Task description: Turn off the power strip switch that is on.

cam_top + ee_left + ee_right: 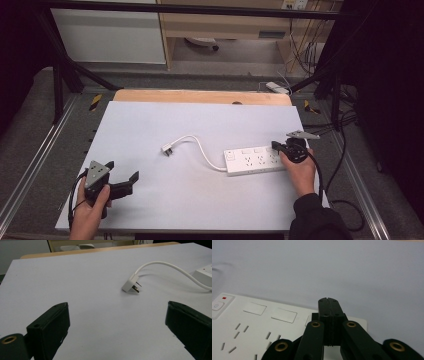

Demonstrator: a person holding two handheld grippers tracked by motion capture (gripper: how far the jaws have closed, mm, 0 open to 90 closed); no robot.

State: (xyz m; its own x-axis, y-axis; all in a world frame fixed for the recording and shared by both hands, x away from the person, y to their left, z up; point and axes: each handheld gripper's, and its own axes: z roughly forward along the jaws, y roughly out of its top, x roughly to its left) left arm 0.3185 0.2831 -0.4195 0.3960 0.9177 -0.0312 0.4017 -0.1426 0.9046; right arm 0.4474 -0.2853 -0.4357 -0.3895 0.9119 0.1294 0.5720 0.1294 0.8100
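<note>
High view shows a white power strip lying on the counter, with its long side running left to right. The right hand-held gripper sits over the strip's right end, and its two black jaws are pressed together with nothing between them. In the right gripper view the closed tips rest just above the strip's last socket, and the switch with the red dot is far off to the gripper's left. The left hand-held gripper has its jaws spread wide and holds nothing. From it, the white plug lies ahead and a bit to the right, on its side, with its metal pins pointing toward the right. The cord curves away from the plug to the strip. The left hand-held gripper is the nearer one to the plug, so I think it should go forward and pinch the plug.
</note>
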